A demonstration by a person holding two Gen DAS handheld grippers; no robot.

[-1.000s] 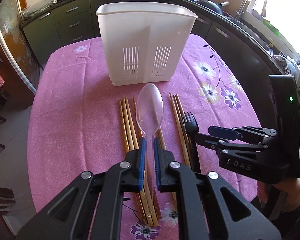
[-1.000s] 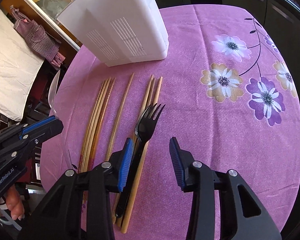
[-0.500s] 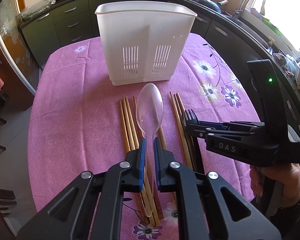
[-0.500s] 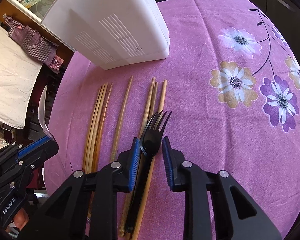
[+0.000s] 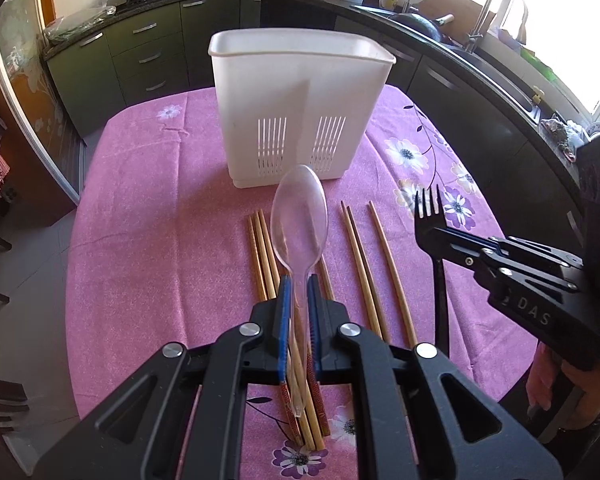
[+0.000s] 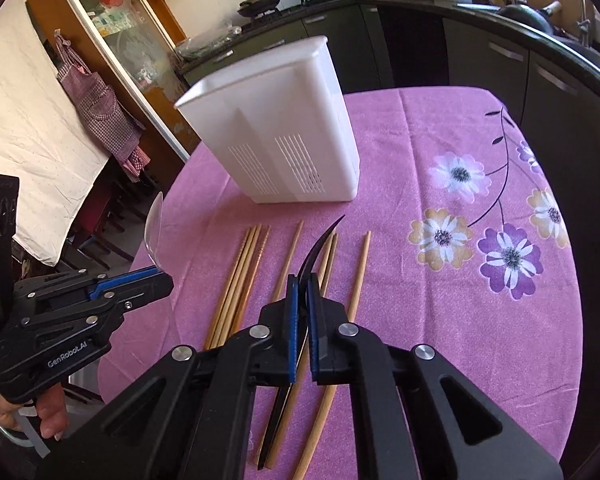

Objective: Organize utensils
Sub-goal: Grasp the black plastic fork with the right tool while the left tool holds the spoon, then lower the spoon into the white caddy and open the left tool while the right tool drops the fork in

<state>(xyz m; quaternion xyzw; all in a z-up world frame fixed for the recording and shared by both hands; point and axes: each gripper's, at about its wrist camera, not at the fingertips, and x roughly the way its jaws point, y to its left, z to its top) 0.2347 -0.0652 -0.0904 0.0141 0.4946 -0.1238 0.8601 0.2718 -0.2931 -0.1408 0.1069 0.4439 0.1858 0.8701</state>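
Between right hand-held gripper [image 6: 301, 288] pads: fork [image 6: 320, 248] (pinched)

Strong daylight pours in from the window [image 5: 572, 20] at the upper right of the left wrist view, where the panes are blown out to white. The tablecloth [image 5: 148, 240] is brightly and evenly lit, with only soft shadows. Both views are sharp at the centre but bend heavily toward the edges, and dark vignetting closes off every corner. The cabinets [image 6: 480, 64] stay dim.
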